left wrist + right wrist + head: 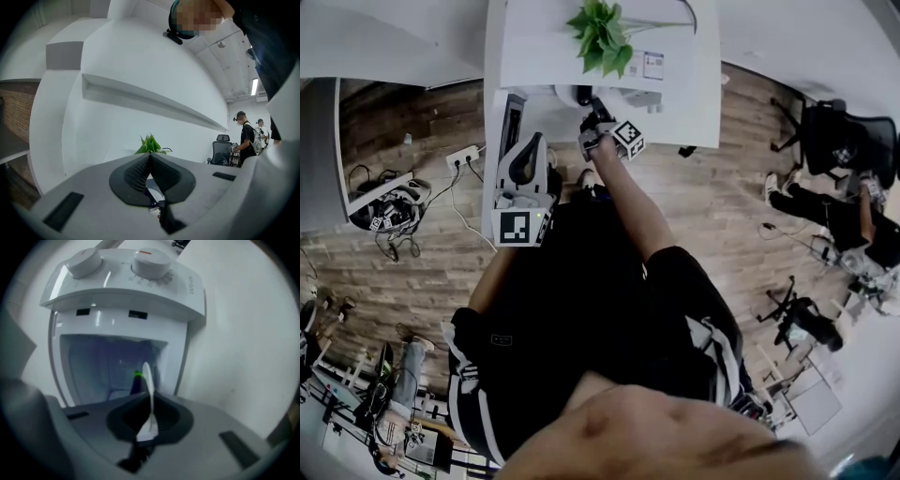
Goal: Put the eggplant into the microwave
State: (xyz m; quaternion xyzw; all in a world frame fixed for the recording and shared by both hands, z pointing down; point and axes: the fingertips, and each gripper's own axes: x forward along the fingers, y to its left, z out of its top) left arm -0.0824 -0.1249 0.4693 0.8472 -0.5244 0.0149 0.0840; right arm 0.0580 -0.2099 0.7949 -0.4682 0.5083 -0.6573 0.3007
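Right tongs (149, 414) pinch the thin door (147, 378) of the microwave (131, 296), eggplant (136, 383) inside; that edge could slip free. Left tongs (150, 165) closed, empty.

Right gripper view faces microwave (117, 296) closely

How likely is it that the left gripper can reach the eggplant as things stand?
Probably not: the left gripper is held back, jaws together, facing the wall and plant, while the right gripper, shut on a thin white edge, sits before the eggplant inside the microwave.
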